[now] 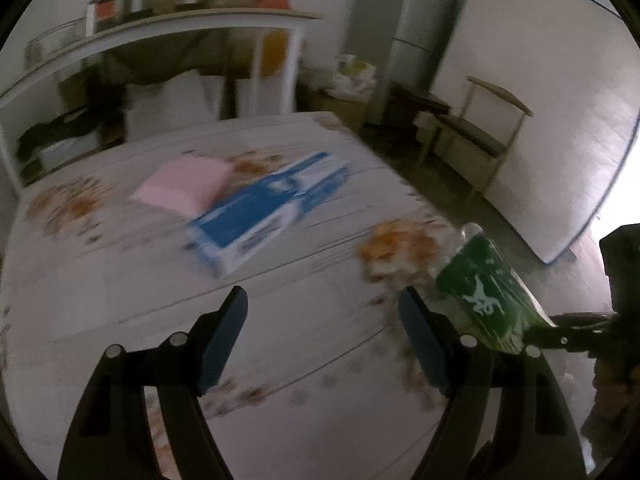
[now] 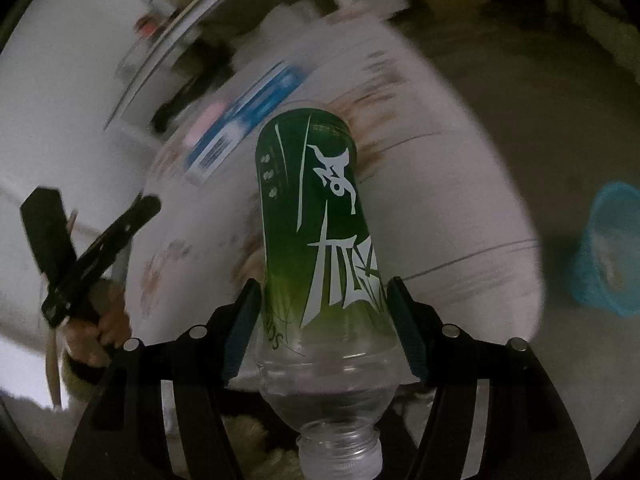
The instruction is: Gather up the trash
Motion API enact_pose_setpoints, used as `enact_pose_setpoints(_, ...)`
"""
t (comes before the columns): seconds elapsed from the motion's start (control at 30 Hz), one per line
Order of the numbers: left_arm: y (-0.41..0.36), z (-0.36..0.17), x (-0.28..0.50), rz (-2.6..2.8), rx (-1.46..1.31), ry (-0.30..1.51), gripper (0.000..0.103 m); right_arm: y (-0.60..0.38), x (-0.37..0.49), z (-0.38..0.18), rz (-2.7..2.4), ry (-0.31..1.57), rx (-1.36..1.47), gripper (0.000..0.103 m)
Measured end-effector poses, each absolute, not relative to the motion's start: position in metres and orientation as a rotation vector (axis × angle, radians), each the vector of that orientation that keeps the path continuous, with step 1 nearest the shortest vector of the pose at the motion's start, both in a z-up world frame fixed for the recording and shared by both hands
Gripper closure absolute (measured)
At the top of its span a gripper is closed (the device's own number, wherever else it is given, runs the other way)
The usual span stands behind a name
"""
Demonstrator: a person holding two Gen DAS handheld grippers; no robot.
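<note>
The right gripper (image 2: 320, 312) is clamped on the clear plastic bottle with a green printed label (image 2: 316, 220), pads bearing on the lower label, cap toward the camera. This sidewise hold likely suits carrying it to the blue plastic basket (image 2: 612, 248) on the floor, right of the gripper. The left gripper (image 1: 324, 316) stands apart, empty, above the floral-patterned counter (image 1: 120, 280). Ahead of it lie a blue-and-white cardboard box (image 1: 264, 216) and a pink flat sheet (image 1: 184, 188), probably next to collect.

blue box (image 1: 266, 216) motion-blurred, bottle (image 2: 320, 240) cap cut off
</note>
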State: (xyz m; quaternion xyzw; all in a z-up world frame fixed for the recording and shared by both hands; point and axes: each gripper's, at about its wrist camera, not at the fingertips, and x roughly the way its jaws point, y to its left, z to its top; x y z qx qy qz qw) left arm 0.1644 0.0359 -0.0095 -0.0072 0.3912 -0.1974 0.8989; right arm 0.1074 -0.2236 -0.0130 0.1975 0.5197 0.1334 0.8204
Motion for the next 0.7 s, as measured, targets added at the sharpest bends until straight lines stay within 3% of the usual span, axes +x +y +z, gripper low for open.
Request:
enact_pose_setpoints(0.2, -0.018, -0.017, 0.199, -0.491, 0.01, 0.832, 0.029, -0.245, 0.115, -0.013, 0.224, 1.068, 0.512, 0.042)
enact_pose_setpoints(0.5, -0.077, -0.051, 0.239, -0.52, 0.106, 0.931, 0.058, -0.251, 0.108, -0.012, 0.231, 1.039, 0.563, 0.042)
enact_pose_setpoints(0.7, -0.089, -0.068, 0.244, -0.479, 0.179, 0.946, 0.09, -0.252, 0.106, -0.012, 0.233, 1.035, 0.57, 0.042)
